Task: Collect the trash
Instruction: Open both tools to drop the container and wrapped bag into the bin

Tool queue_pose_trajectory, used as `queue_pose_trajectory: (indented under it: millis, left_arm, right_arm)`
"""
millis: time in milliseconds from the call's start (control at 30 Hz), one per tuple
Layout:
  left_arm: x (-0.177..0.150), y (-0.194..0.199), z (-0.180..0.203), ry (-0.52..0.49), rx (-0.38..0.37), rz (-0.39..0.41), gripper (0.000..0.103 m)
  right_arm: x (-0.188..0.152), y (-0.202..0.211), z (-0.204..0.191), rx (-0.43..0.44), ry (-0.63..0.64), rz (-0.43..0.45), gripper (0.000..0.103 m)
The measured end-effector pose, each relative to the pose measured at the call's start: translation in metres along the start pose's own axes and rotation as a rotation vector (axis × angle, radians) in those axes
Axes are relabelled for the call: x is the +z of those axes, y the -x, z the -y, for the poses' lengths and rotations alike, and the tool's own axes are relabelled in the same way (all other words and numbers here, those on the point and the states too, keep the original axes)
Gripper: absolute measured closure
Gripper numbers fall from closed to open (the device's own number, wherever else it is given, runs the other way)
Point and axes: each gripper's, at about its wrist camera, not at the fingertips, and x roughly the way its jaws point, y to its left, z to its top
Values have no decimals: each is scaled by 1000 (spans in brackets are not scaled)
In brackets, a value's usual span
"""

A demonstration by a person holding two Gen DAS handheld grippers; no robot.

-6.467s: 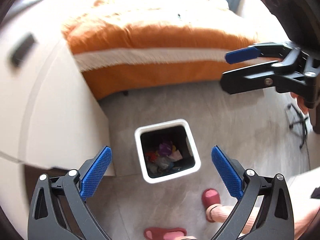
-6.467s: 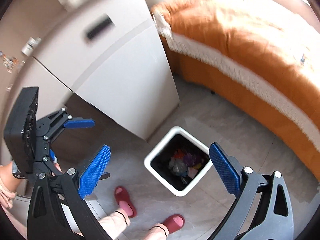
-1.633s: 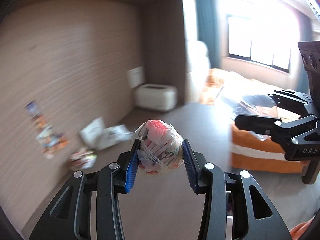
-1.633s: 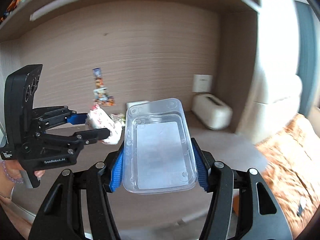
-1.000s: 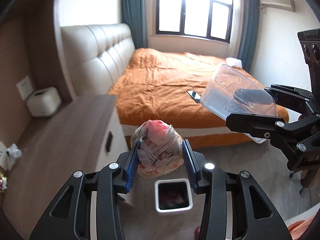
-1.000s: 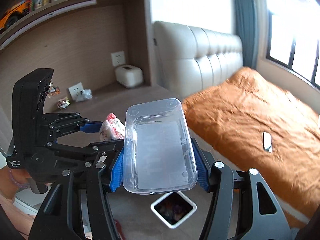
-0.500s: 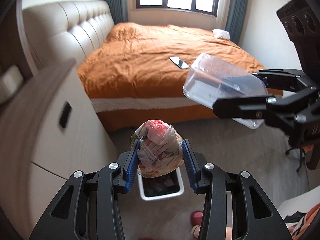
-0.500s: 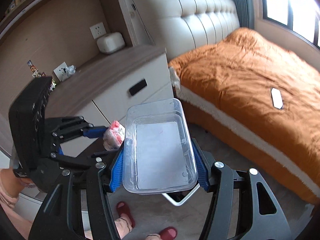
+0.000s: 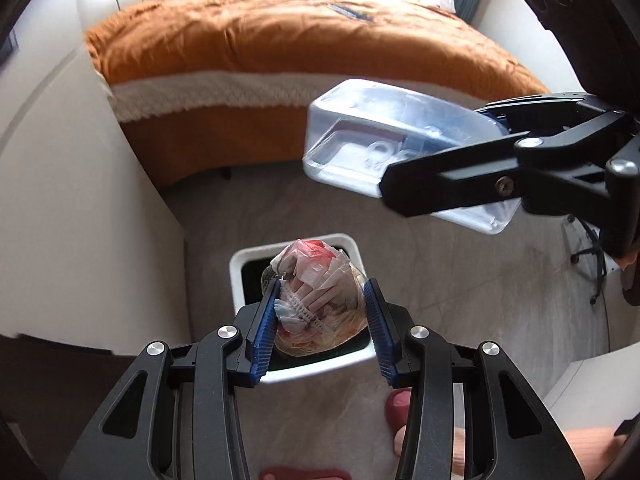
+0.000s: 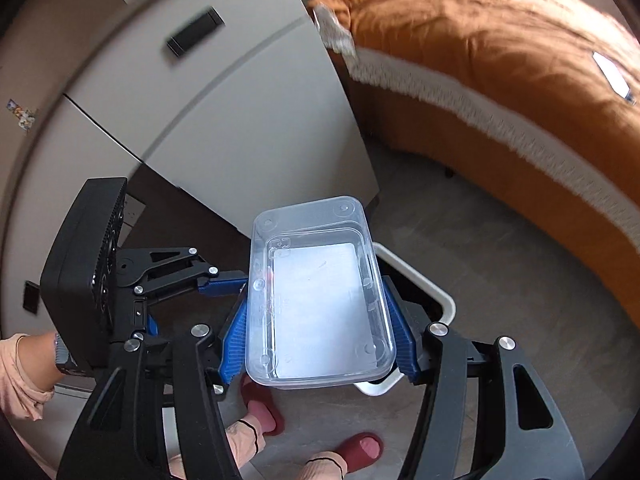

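Observation:
My left gripper [image 9: 320,312] is shut on a crumpled ball of red and white wrappers [image 9: 316,300], held right above the white square trash bin [image 9: 240,268] on the floor. My right gripper [image 10: 320,320] is shut on a clear plastic food container [image 10: 316,300], which covers most of the bin [image 10: 432,292] below it. In the left wrist view the container [image 9: 384,140] hangs up and to the right of the bin, clamped in the right gripper [image 9: 460,160]. The left gripper [image 10: 224,276] shows at the left in the right wrist view; the wrapper ball is hidden there.
An orange bed [image 9: 300,32] stands beyond the bin, with a phone [image 10: 612,72] on its cover. A white cabinet [image 10: 220,92] flanks the bin on the left. The person's feet in red slippers [image 10: 360,452] stand just before the bin. An office chair base [image 9: 592,256] is at the right.
Both grippers have sunk towards the floor with their loads; the bin now looms much larger and sits directly under the wrapper ball. The grips have not changed.

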Motion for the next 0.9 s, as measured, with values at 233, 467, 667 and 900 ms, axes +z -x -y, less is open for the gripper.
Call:
queue_pose_trajectory:
  millis: [233, 467, 667, 900]
  left_arm:
    - [-37, -80, -27, 18, -21, -11, 5]
    - [-59, -94, -43, 49, -8, -14, 5]
    - [-48, -84, -50, 71, -56, -6, 5]
    - [-35, -68, -44, 39, -56, 32, 5]
  right_arm:
    - [-16, -92, 37, 67, -6, -30, 4]
    - [-26, -125, 61, 45, -87, -53, 4]
    - [-19, -109, 54, 18, -112, -37, 4]
    - [-13, -97, 45, 29, -98, -48, 4]
